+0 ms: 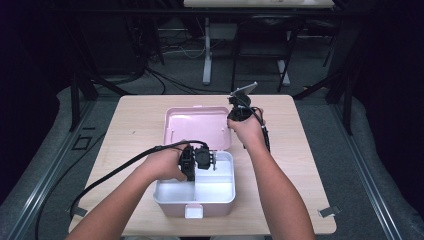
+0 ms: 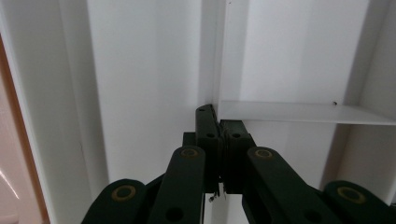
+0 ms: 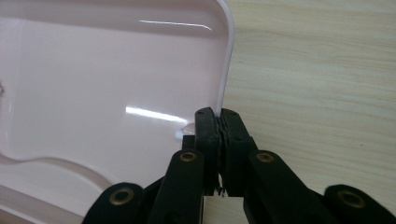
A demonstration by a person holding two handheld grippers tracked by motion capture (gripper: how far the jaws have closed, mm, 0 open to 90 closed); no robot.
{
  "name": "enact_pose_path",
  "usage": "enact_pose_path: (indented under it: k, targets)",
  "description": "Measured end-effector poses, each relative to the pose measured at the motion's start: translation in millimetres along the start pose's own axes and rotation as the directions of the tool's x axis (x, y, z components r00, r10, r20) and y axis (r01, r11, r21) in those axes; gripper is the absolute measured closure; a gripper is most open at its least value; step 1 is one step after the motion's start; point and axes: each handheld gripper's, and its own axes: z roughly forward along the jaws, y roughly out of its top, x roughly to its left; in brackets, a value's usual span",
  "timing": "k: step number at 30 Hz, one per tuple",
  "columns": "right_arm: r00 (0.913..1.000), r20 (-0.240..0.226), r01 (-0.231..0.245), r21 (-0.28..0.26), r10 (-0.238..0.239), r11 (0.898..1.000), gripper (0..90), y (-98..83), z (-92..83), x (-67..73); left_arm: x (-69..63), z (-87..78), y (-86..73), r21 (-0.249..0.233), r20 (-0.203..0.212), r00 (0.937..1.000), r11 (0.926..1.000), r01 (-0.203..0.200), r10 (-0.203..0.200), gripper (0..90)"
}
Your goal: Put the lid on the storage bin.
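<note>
Wooden table [image 1: 125, 125]; left claw [image 2: 219, 122] hides white divider [image 2: 299, 112] edge, lid [image 3: 93, 70] cropped

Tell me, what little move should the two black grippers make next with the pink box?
Probably swing the open pink plastic lid over the white box tray. The right gripper pinches the lid's rim, and the left gripper clamps the tray's white divider wall, steadying it.

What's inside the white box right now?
The white box shows bare compartments split by a divider, which the left hand-held gripper grips. The hand covers the back left corner.
</note>
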Motion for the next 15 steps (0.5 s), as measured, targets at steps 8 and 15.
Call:
enact_pose_path:
  k: [8,15]
  targets:
    - [0.9998,0.004,0.022,-0.03,-0.022,0.999,88.0,-2.5,-5.7,1.8,0.0,0.0,-0.1,0.0,0.0,1.0,1.0,0.0,0.0,88.3]
    - [0.9995,-0.002,0.03,-0.065,-0.03,0.997,88.2,-5.8,-14.3,3.2,-0.1,0.1,-0.1,-0.001,0.0,1.0,1.0,0.001,-0.001,88.3]
